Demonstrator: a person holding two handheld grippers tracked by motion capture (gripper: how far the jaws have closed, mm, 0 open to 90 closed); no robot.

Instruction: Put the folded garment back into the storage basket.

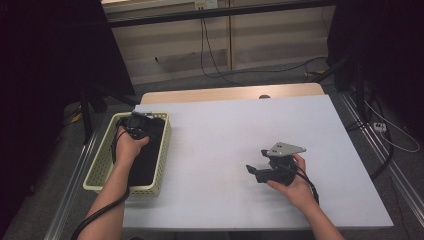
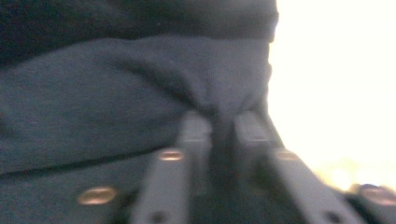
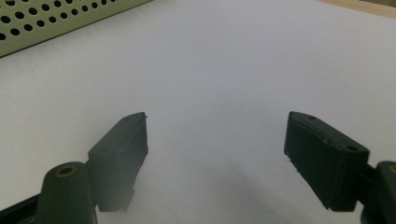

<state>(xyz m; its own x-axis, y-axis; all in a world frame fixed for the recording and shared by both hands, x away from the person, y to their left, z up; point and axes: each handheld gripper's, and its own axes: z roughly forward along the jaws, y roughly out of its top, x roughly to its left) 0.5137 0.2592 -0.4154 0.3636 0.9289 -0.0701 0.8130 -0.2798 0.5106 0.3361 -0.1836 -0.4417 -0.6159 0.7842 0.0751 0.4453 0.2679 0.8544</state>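
High view puts the left gripper [image 1: 136,125] down in the basket [image 1: 165,150] at nine o'clock on the counter [image 1: 225,130], where the dark cloth [image 1: 145,160] lies. To lift it well, pull straight up so the fabric clears the rim. Left gripper view shows its fingers [image 2: 194,135] pinched on a cloth fold. The right gripper [image 3: 215,154] hovers at four o'clock, fingers wide apart, holding nothing.

One pale yellow perforated plastic basket [image 1: 162,150] sits at the left edge of one white rectangular table top [image 1: 235,130]. Inside that basket lies one dark, soft cloth garment [image 1: 147,155]. There are two black two-jaw grippers: the left gripper [image 1: 136,124] over the basket's far end, the right gripper [image 1: 256,170] well to the basket's right.
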